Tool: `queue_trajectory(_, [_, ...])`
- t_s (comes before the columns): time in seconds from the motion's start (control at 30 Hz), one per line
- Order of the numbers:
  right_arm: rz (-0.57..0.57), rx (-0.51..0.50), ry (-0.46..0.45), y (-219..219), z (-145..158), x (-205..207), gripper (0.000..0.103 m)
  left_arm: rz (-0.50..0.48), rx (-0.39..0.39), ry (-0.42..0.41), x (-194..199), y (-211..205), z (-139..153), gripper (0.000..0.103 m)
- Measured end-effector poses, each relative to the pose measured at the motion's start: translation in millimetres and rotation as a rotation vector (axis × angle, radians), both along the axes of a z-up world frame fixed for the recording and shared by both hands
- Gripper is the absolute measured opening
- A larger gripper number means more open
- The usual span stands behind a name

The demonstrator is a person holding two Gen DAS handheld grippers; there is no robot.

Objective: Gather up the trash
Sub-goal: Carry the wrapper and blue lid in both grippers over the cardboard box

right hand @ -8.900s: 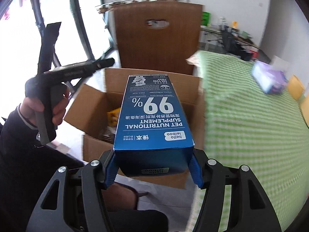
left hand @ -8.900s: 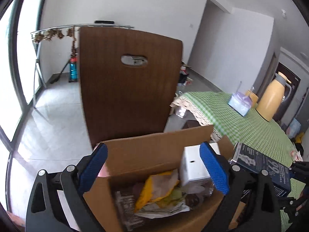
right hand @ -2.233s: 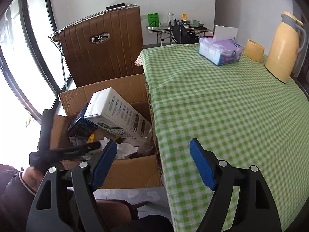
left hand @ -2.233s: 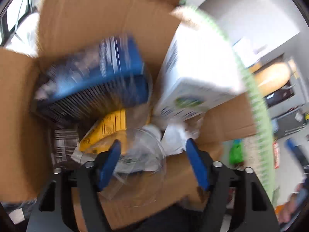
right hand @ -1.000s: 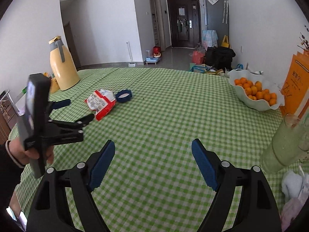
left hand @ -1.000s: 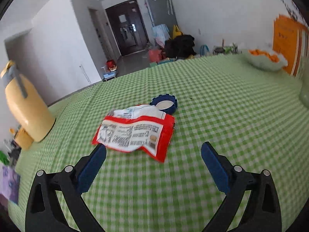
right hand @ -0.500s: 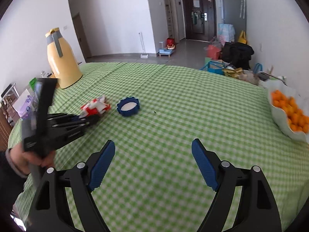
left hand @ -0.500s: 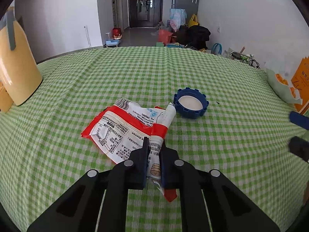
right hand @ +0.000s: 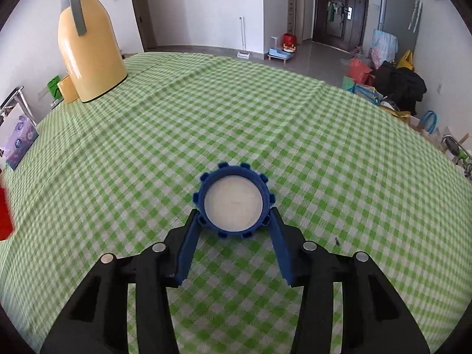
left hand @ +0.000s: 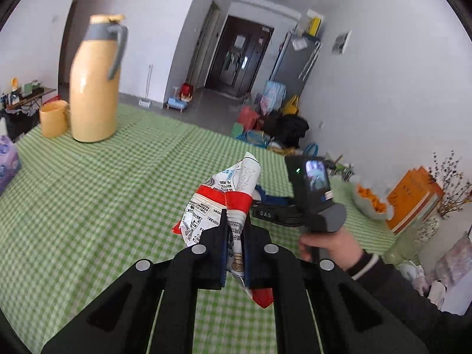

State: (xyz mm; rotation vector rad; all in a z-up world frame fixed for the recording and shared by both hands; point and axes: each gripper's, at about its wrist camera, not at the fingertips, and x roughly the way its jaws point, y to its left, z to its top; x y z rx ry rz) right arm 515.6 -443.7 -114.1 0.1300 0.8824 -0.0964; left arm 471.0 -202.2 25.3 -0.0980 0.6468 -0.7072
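Note:
My left gripper (left hand: 235, 221) is shut on a crumpled red and white snack wrapper (left hand: 224, 194) and holds it lifted above the green checked tablecloth (left hand: 103, 194). In the right wrist view a blue toothed lid (right hand: 233, 200) with a white inside lies on the cloth. My right gripper (right hand: 234, 216) has its blue fingers (right hand: 188, 244) against both sides of the lid, closed on it. The right gripper's body (left hand: 312, 194) and the hand holding it show in the left wrist view, just behind the wrapper; the lid is hidden there.
A yellow thermos jug (right hand: 88, 44) and a yellow cup (left hand: 54, 119) stand at the far left of the table. A purple tissue pack (right hand: 17, 141) lies at the left edge. A bowl of oranges (left hand: 371, 203) and an orange box (left hand: 416, 197) stand at the right.
My left gripper has lifted the wrapper off the cloth. My right gripper has moved in to the blue lid and closed around it.

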Motion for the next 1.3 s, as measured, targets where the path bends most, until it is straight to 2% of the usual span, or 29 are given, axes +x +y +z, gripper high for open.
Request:
queue_trajectory(0.1, [0.044, -0.033, -0.058, 26.6, 11.4, -34.0, 0.046, 0.021, -0.029, -0.051, -33.6, 28.5, 13.7, 0.005])
queue_trajectory(0.23, [0.114, -0.042, -0.12, 63.2, 33.4, -102.1, 0.046, 0.085, -0.021, -0.036, -71.7, 62.2, 18.7, 0.005])
queue_trajectory(0.33, [0.146, -0.025, -0.176, 88.8, 50.0, -163.3, 0.046, 0.11, -0.051, -0.032, -105.6, 92.0, 20.3, 0.005])
queue_trajectory(0.5, [0.176, 0.003, -0.227, 128.2, 61.0, -256.0, 0.046, 0.176, -0.047, -0.023, -162.9, 130.4, 11.6, 0.005])
queue_trajectory(0.6, [0.164, 0.011, -0.239, 141.3, 64.7, -288.5, 0.046, 0.211, -0.035, -0.022, -193.1, 153.4, 4.1, 0.005])
queue_trajectory(0.7, [0.182, -0.039, -0.231, 160.3, 67.9, -297.4, 0.046, 0.245, -0.031, -0.009, -213.3, 175.0, -2.5, 0.005])
queue_trajectory(0.87, [0.265, -0.034, -0.234, 200.1, 73.7, -291.2, 0.046, 0.329, -0.04, -0.002, -233.1, 217.7, -8.5, 0.005])
queue_trajectory(0.93, [0.34, -0.015, -0.221, 228.1, 72.7, -282.3, 0.046, 0.379, -0.045, 0.009, -241.5, 241.7, -14.4, 0.005])
queue_trajectory(1.13, [0.632, 0.042, -0.165, 342.2, 63.0, -247.0, 0.046, 0.609, -0.038, 0.096, -253.4, 347.7, -43.7, 0.005])
queue_trajectory(1.3, [0.853, 0.033, -0.097, 453.9, 49.3, -204.5, 0.046, 0.825, -0.033, 0.17, -266.4, 449.2, -68.9, 0.005])
